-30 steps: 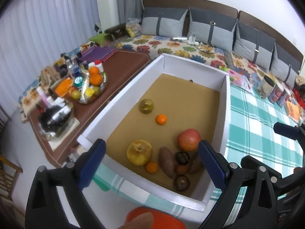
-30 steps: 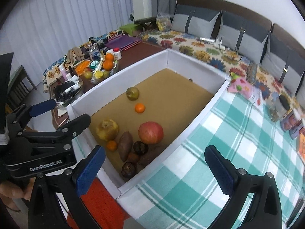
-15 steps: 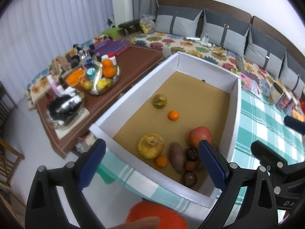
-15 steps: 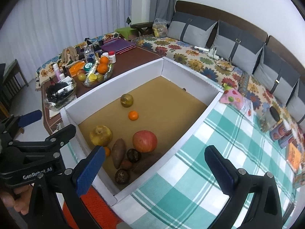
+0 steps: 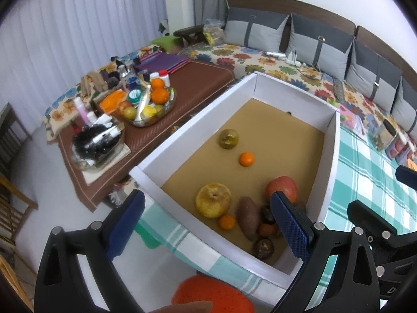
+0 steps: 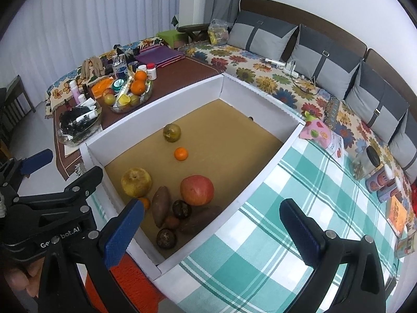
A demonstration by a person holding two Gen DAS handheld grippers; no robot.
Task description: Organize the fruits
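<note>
Fruits all inside white box [image 6: 250, 190]: most clustered at near corner, green fruit [image 6: 171, 132] and small orange [image 6: 181, 154] mid-floor. Left gripper [image 5: 207, 224], right gripper [image 6: 212, 230]: jaws wide, empty, above near edge. Sorted or unsorted, unclear.

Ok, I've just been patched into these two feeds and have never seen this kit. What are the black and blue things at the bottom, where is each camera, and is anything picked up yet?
A person holds two handheld clamp tools; there is no robot arm. Each tool carries a wide-angle camera looking forward along its own jaws, so one picture looks out from the left gripper and the other from the right gripper. The blue pads are the jaw tips, standing wide apart on both tools, with nothing held.

Below sits a white-walled cardboard box on a green checked cloth. Inside lie a large yellow pear-like fruit, a red round fruit, two small oranges, a brown sweet potato, a greenish-brown round fruit and several dark round fruits.
</note>
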